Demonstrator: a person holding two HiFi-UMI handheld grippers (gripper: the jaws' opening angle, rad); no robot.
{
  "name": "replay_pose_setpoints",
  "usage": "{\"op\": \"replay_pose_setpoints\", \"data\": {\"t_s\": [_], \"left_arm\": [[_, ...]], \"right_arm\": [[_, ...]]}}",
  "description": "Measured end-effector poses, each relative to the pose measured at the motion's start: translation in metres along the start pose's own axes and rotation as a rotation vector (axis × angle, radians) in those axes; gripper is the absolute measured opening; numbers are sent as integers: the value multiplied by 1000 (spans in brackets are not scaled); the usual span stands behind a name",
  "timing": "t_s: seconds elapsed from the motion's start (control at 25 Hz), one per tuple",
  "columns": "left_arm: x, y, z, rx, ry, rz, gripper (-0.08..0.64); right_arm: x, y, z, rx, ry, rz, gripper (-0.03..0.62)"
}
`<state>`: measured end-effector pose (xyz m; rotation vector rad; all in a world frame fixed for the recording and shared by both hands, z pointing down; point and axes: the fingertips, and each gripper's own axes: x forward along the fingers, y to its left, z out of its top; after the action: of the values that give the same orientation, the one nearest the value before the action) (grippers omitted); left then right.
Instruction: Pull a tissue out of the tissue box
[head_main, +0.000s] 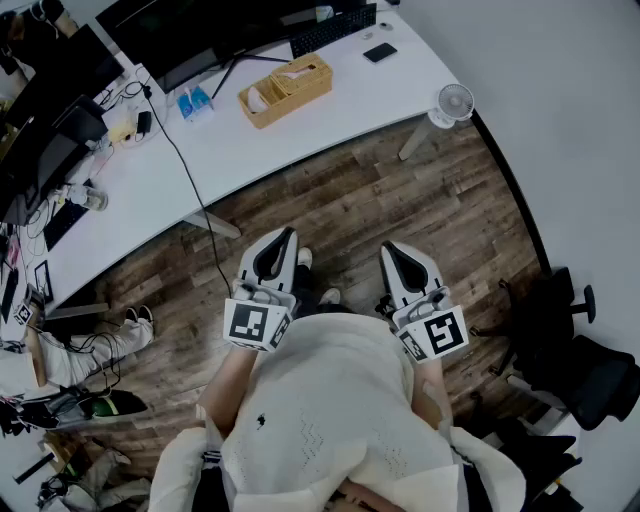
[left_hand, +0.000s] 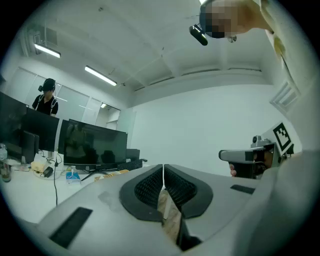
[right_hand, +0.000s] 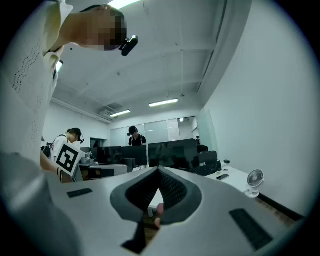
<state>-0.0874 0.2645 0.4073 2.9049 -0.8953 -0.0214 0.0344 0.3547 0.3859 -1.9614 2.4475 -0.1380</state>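
Not yet at the tissue box (head_main: 303, 72): sits toward the back of the white counter (head_main: 330, 120), inside an open wooden tray (head_main: 272, 117), with something white at its top, likely the next sheet. Well apart from both tools.

Left gripper (head_main: 288, 234) (left_hand: 163, 168) clenched, jaws pressed together on nothing. Right gripper (head_main: 388, 246) (right_hand: 159, 171) likewise closed tip to tip, empty. Both held level near the waist, above the wooden floor (head_main: 360, 210).

Likely trouble from here:

- Arriving with jaws clenched: would only poke the sheet back down into the slot. Better to open before the final approach.
- Pinching too deep: could catch 2 or 3 sheets at once, or bite the box's top instead of paper.
- Pinching only 1 thin corner: likely to tear or slip free mid-pull.
- Pulling fast or sideways with 1 gripper alone: apt to lift the light box, or drag it and the tray along the counter. Safer to steady the box with the other gripper and draw straight up.
- Crowded surroundings: keyboard (head_main: 333, 28) just behind, black cable (head_main: 185, 165) to the left, small fan (head_main: 455, 102) at the right edge, all easy to knock on a careless reach.
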Motion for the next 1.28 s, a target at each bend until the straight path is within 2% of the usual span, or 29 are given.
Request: {"op": "replay_pose_setpoints", "data": {"t_s": [1.12, 1.28], "left_arm": [[-13, 2, -22, -13, 21, 29, 20], [-10, 2, -25, -34, 20, 32, 59]], "right_arm": [[3, 15, -7, -41, 20, 33, 2], [1, 11, -11, -25, 27, 29, 2]]}}
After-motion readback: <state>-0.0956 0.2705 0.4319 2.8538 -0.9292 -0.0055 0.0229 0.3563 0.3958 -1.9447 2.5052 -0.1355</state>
